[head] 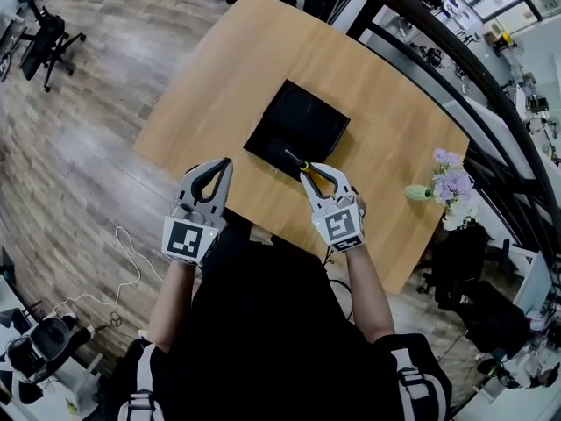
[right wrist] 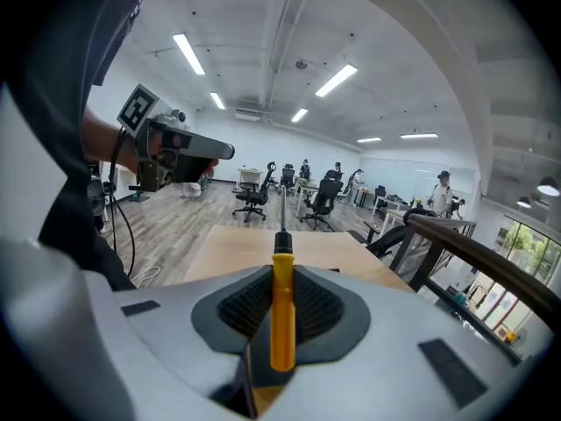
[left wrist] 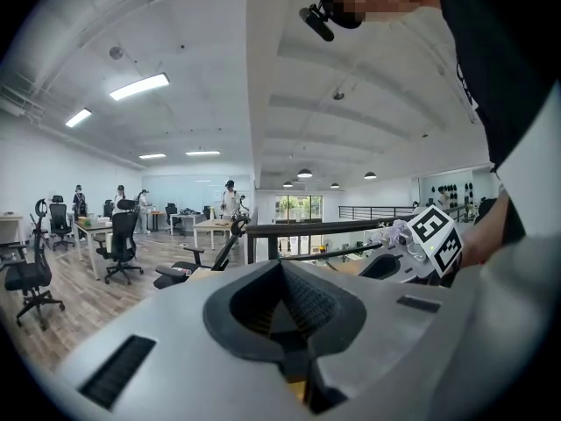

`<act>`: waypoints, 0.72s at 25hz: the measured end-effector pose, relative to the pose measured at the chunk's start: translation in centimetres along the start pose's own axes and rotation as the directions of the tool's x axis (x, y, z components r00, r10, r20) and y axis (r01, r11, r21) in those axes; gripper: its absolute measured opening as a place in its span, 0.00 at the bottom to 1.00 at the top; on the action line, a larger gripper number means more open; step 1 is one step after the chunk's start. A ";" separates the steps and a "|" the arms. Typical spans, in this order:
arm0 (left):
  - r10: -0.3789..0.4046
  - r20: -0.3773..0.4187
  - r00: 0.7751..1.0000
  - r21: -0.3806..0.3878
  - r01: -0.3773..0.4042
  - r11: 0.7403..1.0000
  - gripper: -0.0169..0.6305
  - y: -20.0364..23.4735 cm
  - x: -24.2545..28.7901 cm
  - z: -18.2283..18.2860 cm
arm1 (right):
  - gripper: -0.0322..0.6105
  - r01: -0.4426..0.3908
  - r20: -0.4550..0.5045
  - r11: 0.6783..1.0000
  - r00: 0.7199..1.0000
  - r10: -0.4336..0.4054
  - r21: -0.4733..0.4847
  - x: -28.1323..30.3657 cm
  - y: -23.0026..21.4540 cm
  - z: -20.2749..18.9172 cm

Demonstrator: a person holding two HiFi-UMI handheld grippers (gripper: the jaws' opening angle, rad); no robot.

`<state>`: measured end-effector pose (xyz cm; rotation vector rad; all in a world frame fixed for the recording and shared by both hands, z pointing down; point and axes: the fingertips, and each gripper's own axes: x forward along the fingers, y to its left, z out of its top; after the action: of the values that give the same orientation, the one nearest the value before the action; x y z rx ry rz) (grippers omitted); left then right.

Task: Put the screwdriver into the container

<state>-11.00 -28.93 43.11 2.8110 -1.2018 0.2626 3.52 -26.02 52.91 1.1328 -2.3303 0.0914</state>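
While right claw [head: 308, 167] grips screwdriver [right wrist: 282, 310] | left claw [head: 228, 161] closed | wooden table [head: 377, 121] | office plank floor [head: 79, 139]

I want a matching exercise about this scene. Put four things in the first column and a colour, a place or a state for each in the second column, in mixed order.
Column one:
1. screwdriver
2. container
3. left gripper
4. flowers

Column two:
A. shut, with nothing between the jaws
B. purple
C. clamped between the jaws of the right gripper
D. black, lying on the table

Pairs: 1-C, 2-D, 3-A, 4-B
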 end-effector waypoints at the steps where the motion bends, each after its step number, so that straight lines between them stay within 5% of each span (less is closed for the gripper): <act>1: -0.001 -0.003 1.000 0.001 0.001 1.000 0.06 0.1 0.1 0.0 | 0.18 -0.004 -0.004 1.000 1.000 0.004 0.005 0.4 0.0 -0.2; 18: 0.011 -0.023 1.000 0.015 -0.011 1.000 0.06 4.5 0.6 -0.4 | 0.18 -0.040 -0.134 0.983 0.989 0.065 0.180 8.0 0.3 -5.5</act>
<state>-13.89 -32.47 43.60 2.8068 -1.2159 0.3047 1.74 -29.95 61.58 1.1108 -2.2619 0.3925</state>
